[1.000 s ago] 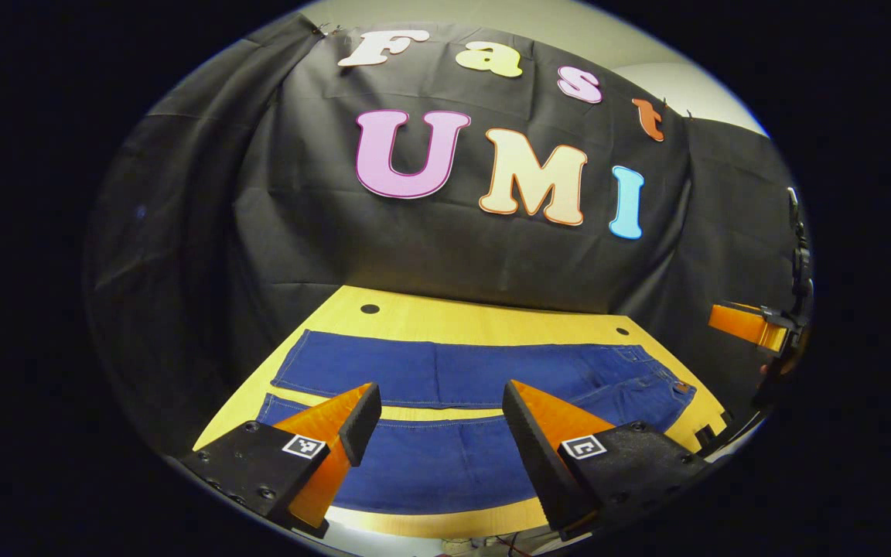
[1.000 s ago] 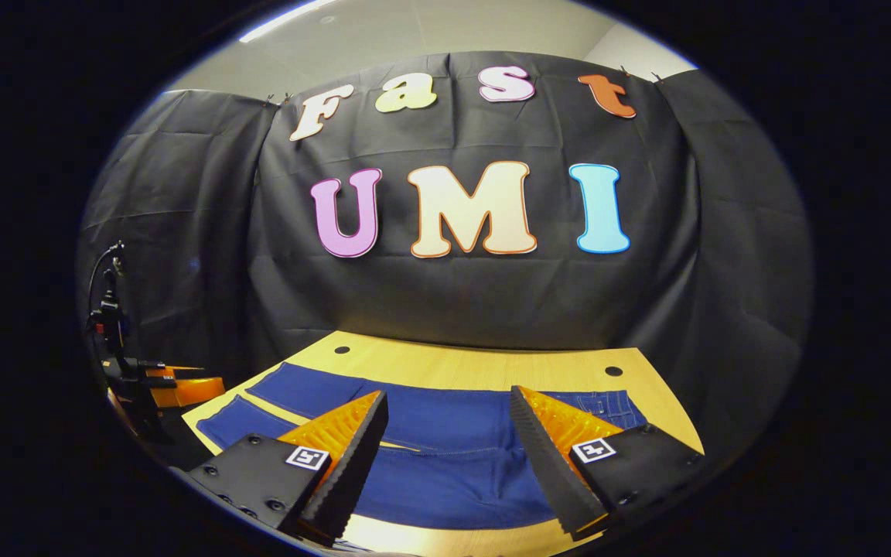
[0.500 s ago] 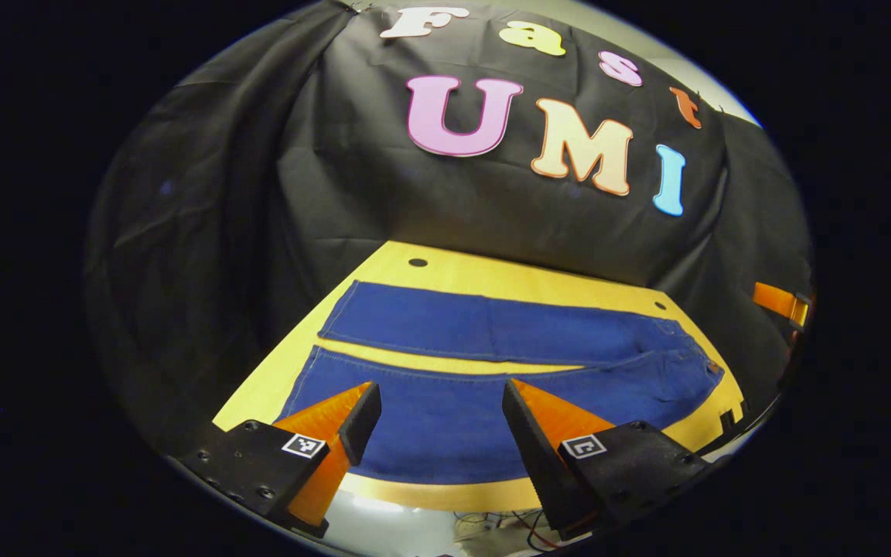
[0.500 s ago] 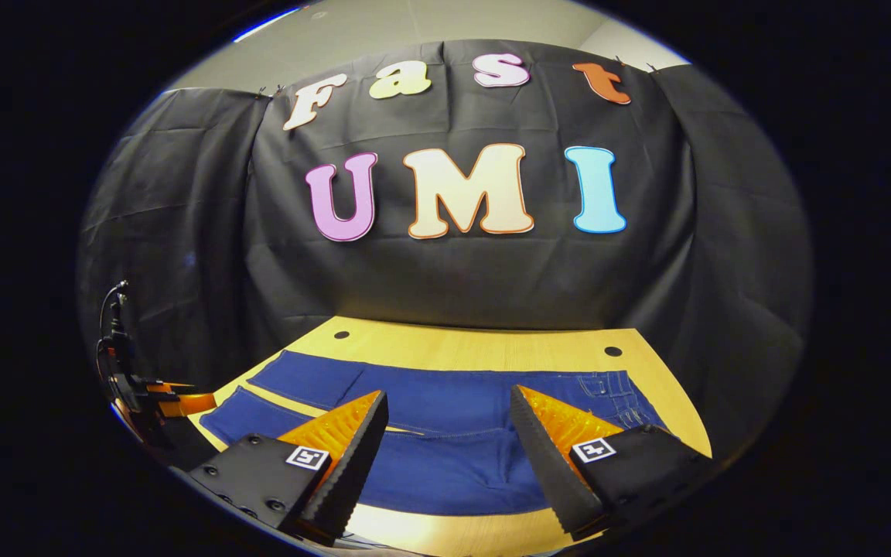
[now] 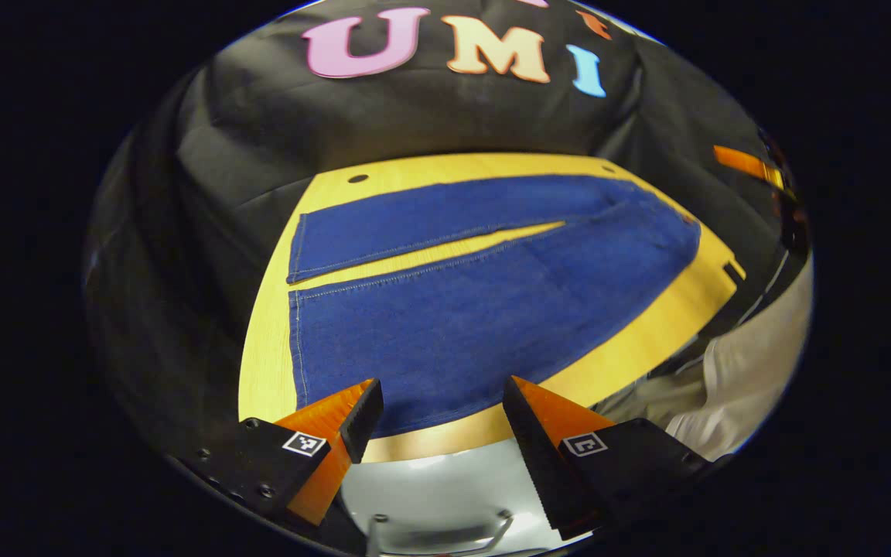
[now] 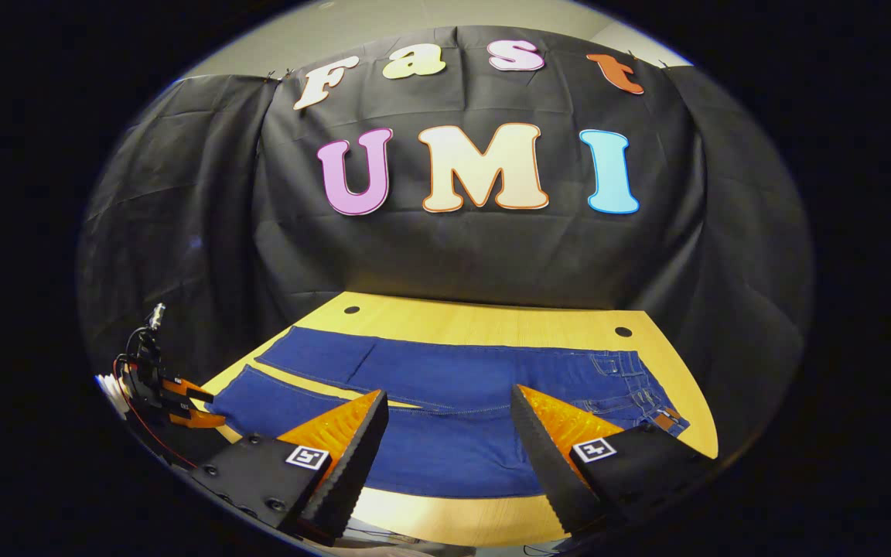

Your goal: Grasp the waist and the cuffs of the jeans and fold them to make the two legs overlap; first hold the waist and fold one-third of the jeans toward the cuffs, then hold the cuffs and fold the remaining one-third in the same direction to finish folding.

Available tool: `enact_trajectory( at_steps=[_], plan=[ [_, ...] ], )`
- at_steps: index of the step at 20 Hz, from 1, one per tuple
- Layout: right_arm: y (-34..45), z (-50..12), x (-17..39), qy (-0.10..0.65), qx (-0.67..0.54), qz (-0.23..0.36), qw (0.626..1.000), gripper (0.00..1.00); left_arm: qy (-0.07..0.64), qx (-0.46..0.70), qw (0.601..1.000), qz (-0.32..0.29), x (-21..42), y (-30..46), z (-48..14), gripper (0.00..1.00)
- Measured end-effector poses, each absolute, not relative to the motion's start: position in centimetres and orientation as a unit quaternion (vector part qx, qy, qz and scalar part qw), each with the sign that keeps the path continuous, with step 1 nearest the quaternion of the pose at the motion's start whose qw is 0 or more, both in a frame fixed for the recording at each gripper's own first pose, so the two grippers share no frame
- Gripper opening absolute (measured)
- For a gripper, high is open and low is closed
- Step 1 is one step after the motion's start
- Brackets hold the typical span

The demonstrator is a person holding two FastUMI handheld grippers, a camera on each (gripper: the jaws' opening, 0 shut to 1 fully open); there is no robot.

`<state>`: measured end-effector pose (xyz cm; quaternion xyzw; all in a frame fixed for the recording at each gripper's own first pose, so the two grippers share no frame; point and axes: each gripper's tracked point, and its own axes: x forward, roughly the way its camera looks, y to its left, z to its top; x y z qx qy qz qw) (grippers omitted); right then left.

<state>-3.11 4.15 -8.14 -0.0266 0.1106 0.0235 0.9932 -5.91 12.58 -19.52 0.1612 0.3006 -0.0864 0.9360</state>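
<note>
Item: jeans [image 5: 445, 309], dark blue denim, laid flat and full length on the yellow wooden table [image 5: 267, 371]; the two legs lie side by side with a thin wedge of bare table between them, not overlapped. Waist [image 6: 639, 387] toward my right end of the table, with belt loops and a pocket showing in the right gripper view; cuffs [image 5: 296, 255] toward my left end. Item: my left gripper [image 5: 442, 414], fingers spread wide, holding nothing, poised above the near edge of the near leg close to its cuff, the table's front edge just below. Item: my right gripper [image 6: 449, 433], fingers likewise wide apart and empty, poised over the near leg with the waist off to its right side. In the right gripper view my left gripper [image 6: 182, 402] also appears far off at the table's left end. Condition of task: judged at the very start. No fold made; no grasp taken on waist or cuffs. Outstanding: bring one leg over the other, fold the waist third toward the cuffs, then fold the cuff third in the same direction.
</note>
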Motion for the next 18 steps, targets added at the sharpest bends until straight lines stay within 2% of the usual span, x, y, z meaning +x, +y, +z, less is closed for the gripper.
enact_trajectory(
  at_steps=[5,6,7,11,14,15,18],
  plan=[
    [3.6,-8.1,-3.5,0.112,-0.040,0.007,0.993,0.98,0.392,0.249,0.874,-0.146,-6.3,15.2,-22.3,0.92],
    [3.5,-7.9,-3.5,0.109,-0.038,0.002,0.993,0.94,0.403,0.269,0.861,-0.153,-6.7,15.4,-22.2,0.92],
    [3.4,-8.0,-3.6,0.109,-0.035,-0.001,0.993,0.98,0.412,0.287,0.849,-0.161,-6.9,15.5,-22.3,0.92],
    [2.4,-8.3,-3.7,0.112,-0.041,-0.023,0.993,0.98,0.448,0.340,0.805,-0.187,-7.6,16.0,-22.6,0.92],
    [1.8,-8.3,-3.8,0.114,-0.041,-0.035,0.992,0.96,0.463,0.354,0.787,-0.202,-8.3,16.0,-22.6,0.93],
    [1.8,-8.3,-3.6,0.115,-0.040,-0.036,0.992,0.99,0.468,0.353,0.783,-0.208,-8.5,15.7,-22.6,0.93],
    [2.0,-8.3,-3.3,0.117,-0.038,-0.034,0.992,0.98,0.494,0.345,0.765,-0.228,-9.1,15.6,-22.6,0.89]
  ],
)
